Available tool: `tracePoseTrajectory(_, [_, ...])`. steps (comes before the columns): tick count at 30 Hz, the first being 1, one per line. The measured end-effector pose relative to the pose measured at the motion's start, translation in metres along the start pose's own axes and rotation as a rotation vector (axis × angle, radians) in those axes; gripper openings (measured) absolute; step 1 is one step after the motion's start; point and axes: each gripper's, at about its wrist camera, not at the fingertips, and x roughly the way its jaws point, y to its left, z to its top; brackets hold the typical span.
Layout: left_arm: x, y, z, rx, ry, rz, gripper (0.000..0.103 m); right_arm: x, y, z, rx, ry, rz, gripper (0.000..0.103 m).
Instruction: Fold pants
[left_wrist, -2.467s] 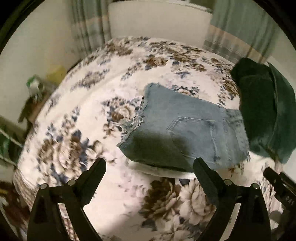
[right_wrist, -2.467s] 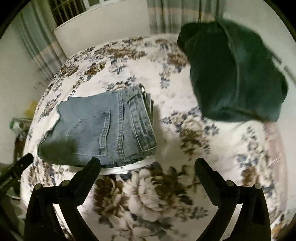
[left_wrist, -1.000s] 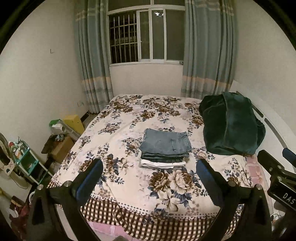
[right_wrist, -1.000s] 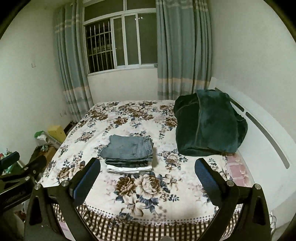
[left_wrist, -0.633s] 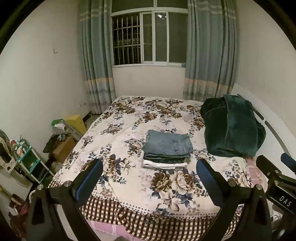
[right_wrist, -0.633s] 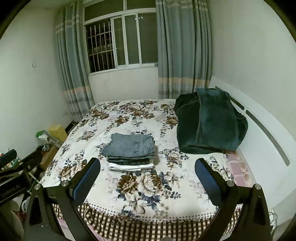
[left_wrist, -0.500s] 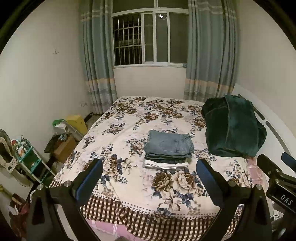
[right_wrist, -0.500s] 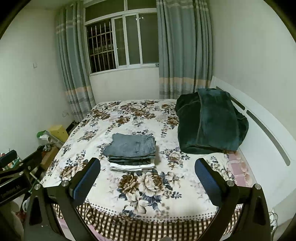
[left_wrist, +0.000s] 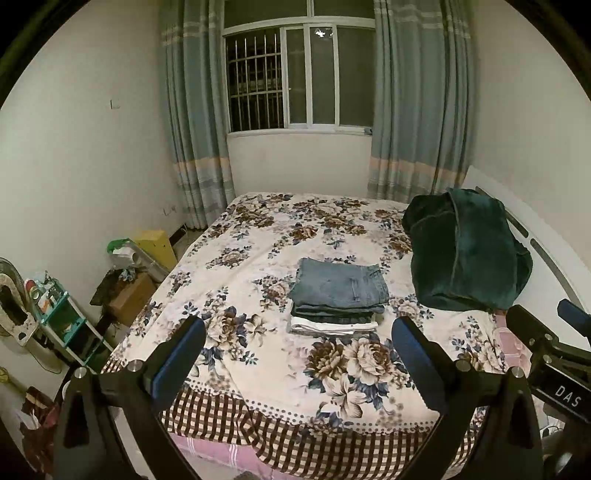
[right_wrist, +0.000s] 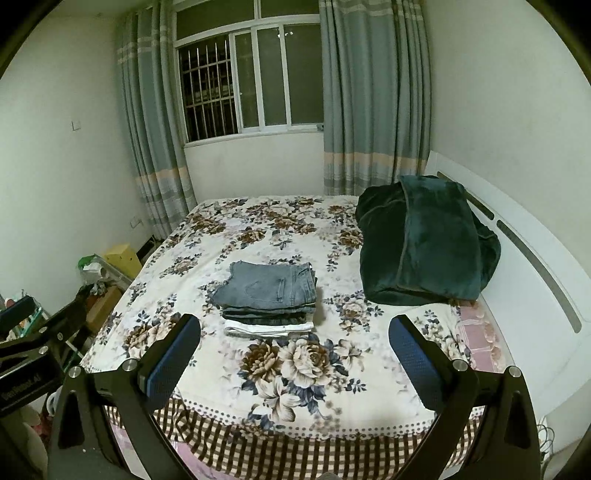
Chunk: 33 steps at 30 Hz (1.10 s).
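Folded light blue jeans (left_wrist: 338, 283) top a small stack of folded pants, with a darker pair and a white pair beneath, in the middle of the floral bed (left_wrist: 258, 243). The stack also shows in the right wrist view (right_wrist: 269, 286). My left gripper (left_wrist: 297, 354) is open and empty, held well back from the foot of the bed. My right gripper (right_wrist: 293, 354) is open and empty too, equally far from the stack.
A dark green blanket (left_wrist: 465, 251) lies heaped at the bed's right side by the white headboard (right_wrist: 535, 266). Boxes and a small shelf (left_wrist: 62, 321) crowd the floor left of the bed. A curtained window (left_wrist: 295, 81) is on the far wall.
Both grippers have pulled far back from the jeans stack, from close above it to beyond the foot of the bed. In the last half second they barely move.
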Motion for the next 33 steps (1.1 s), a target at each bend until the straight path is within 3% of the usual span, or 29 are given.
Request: tracePoseTrajectory(33, [-0.012,-0.003,-0.001,-0.004,-0.004,-0.003,0.103,-0.003,0.010,-0.003,0.005,-0.011,0.003,0.103])
